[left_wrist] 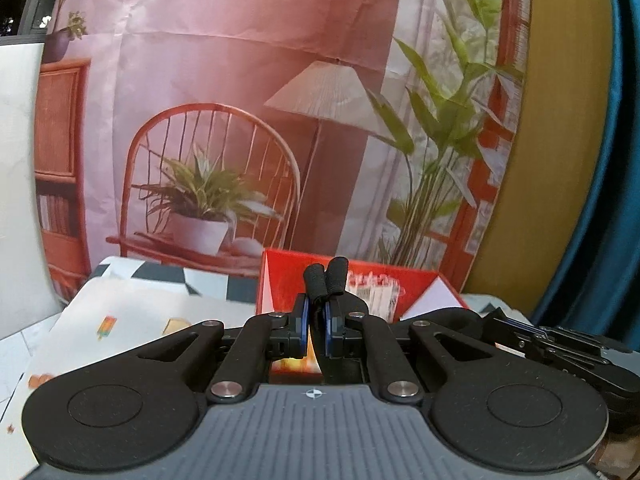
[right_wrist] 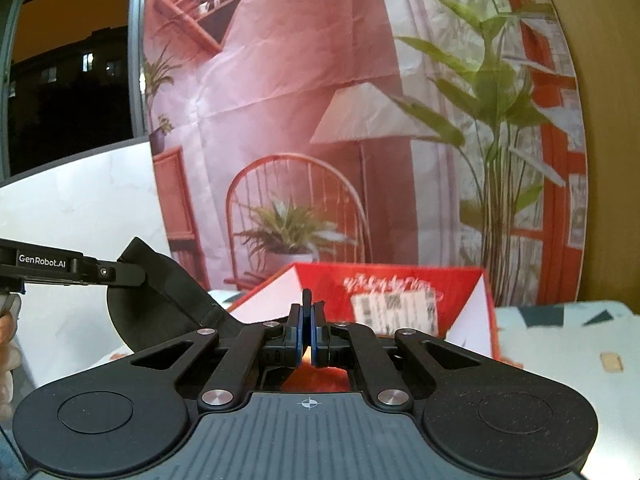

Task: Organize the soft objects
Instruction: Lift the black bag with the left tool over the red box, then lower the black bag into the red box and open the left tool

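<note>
Both grippers pinch dark fabric, raised in front of an open red box.

Left gripper [left_wrist: 325, 280] has its fingers pressed on a black ribbed soft strip [left_wrist: 331, 274] that sticks up past the tips; right gripper [right_wrist: 307, 300] is likewise closed on a thin dark edge (possibly the same item). Beyond the fingertips stands the red box [right_wrist: 400, 280], flaps open; its contents are hidden. Judging by this, the soft item is lifted but not yet placed inside. A patterned tablecloth [right_wrist: 560, 328] lies beneath.
</note>
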Demonstrator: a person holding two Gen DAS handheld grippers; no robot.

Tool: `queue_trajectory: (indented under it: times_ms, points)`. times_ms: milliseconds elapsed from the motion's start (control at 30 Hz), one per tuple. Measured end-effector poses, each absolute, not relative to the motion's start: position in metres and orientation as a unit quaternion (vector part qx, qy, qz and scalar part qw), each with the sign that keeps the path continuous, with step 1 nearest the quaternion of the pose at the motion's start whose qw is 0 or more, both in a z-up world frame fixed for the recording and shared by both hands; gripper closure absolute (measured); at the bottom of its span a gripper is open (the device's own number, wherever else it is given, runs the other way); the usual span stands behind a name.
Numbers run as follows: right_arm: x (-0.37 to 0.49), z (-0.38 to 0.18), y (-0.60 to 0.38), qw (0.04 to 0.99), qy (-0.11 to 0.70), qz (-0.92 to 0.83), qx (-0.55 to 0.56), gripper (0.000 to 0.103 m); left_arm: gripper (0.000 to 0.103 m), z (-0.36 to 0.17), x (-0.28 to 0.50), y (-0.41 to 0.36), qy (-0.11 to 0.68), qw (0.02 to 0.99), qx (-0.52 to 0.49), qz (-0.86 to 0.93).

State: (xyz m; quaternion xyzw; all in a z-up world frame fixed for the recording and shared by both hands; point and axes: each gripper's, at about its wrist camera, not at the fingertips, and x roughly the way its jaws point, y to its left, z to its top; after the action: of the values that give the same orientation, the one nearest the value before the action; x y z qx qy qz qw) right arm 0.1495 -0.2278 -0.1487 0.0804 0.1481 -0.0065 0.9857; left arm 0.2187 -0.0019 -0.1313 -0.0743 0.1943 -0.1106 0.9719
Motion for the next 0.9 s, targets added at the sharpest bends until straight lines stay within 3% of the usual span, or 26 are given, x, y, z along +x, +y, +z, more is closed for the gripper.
queue_trajectory:
  times_ms: [400,900]
  points:
    - [0.245,-0.135,-0.288,0.98,0.176,-0.043,0.086,0.1,0.094,-0.128,0.336,-0.038,0.204,0.974,-0.044,-0.091]
    - [0.341,-0.177,-0.333,0.938,0.313,-0.101,0.111,0.1,0.094,-0.184,0.44,-0.054,0.333,0.936,-0.026,-0.108]
